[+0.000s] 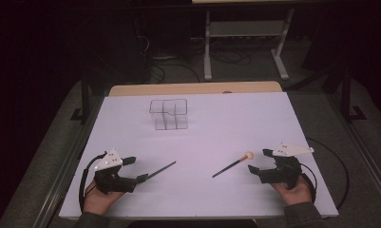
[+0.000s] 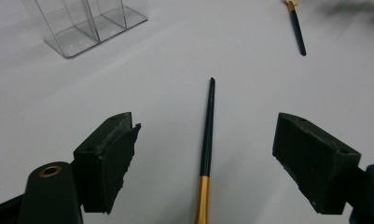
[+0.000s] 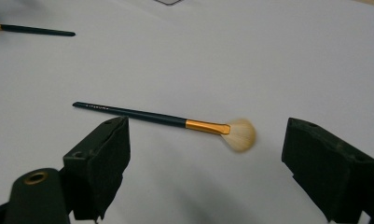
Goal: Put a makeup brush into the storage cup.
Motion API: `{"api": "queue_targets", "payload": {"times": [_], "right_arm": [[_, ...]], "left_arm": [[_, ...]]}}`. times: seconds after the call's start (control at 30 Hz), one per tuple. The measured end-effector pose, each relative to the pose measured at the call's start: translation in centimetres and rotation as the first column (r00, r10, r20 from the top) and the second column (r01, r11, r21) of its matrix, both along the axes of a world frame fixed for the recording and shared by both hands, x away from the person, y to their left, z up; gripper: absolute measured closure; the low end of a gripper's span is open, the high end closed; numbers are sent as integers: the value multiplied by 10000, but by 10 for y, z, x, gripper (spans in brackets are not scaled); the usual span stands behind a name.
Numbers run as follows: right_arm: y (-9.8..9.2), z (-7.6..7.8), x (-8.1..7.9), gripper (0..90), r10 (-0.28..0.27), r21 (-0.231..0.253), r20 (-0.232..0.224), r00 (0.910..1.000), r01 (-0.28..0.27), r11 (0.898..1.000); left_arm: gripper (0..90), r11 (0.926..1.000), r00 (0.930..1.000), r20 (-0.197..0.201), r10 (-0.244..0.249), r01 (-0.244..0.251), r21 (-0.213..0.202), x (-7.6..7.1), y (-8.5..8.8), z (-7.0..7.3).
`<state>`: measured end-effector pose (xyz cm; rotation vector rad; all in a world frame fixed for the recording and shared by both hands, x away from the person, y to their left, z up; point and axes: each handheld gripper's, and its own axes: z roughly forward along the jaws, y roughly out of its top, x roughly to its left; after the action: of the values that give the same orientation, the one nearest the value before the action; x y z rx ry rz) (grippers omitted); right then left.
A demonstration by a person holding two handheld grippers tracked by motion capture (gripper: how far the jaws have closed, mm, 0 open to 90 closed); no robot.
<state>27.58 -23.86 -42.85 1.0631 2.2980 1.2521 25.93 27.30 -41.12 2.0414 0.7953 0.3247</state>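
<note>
- Brushes numbered two, both on the white table [image 1: 235, 118]: a dark-handled brush [image 1: 162, 169] nearer the person than the clear organizer [image 1: 168, 114] and a little to its left, and a fan brush [image 1: 232, 165] with pale bristles nearer the person and to the organizer's right.
- One clear organizer stood toward the far side of the table, split into several compartments, well apart from both brushes.
- Two grippers were in use, one per hand.
- The left gripper [image 1: 137, 169] rested low at the near left, well to the organizer's left and closer to the person; its jaws stood wide, nothing pressed between them.
- In the left gripper view the dark-handled brush [image 2: 206, 140] lay lengthwise in the gap between those jaws, gold ferrule toward the camera, its tip pointing away, touching neither pad.
- The right gripper [image 1: 259, 160] sat at the near right, jaws spread wide and gripping nothing, pointing toward the fan brush's bristles.
- In the right gripper view the fan brush [image 3: 166, 120] lay crosswise just beyond the jaws, bristles to the right.
- Each hand gripped its tool from behind, wrists near the table's near edge.
</note>
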Motion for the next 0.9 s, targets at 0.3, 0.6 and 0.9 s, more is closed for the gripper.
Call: {"api": "queue_targets", "payload": {"times": [0.3,0.6,0.9], "right_arm": [[0,-2,2,145,40,-86,-22,10000,-40,10000],[-1,-1,1,145,27,-80,54,10000,-27,10000],[-3,1,0,145,-8,22,55,10000,8,10000]], "left_arm": [[211,10000,10000,-67,-40,40,3,3,-1,-1],[234,9998,9998,-134,-159,161,129,4,-3,0],[269,9998,9999,-21,-119,119,168,3,-4,4]]}}
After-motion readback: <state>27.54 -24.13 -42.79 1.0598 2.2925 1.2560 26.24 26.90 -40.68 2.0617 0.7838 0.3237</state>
